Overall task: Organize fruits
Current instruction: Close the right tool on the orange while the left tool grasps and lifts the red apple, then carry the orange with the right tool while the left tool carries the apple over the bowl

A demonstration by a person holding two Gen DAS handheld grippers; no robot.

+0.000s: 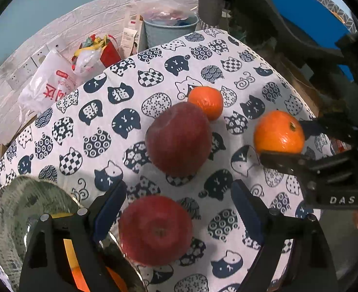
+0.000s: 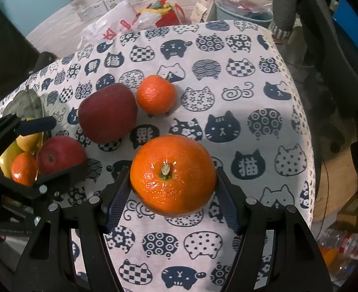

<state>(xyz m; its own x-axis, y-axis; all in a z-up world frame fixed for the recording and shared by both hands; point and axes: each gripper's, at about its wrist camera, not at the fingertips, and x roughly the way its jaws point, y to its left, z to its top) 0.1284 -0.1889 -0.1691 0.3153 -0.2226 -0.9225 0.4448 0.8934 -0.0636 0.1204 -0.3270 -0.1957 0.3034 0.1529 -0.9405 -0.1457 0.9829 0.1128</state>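
My right gripper [image 2: 172, 192] is shut on a large orange [image 2: 172, 174]; the left wrist view shows the orange [image 1: 279, 132] held between its black fingers [image 1: 283, 161]. My left gripper [image 1: 179, 206] is open around a red apple [image 1: 155, 230] on the cat-print cloth, with gaps on both sides. A darker red apple [image 1: 179, 138] and a small orange [image 1: 206, 101] lie further back. A glass bowl [image 1: 13, 209] at the lower left holds fruit; the right wrist view shows a small orange [image 2: 23, 169] and yellow fruit [image 2: 29, 141] in it.
The cat-print cloth [image 2: 239, 121] covers a small table. Behind its far edge are plastic bags [image 1: 47, 87], a red bag [image 1: 109, 53] and a grey bin [image 1: 170, 30]. A chair [image 1: 312, 24] stands at the right.
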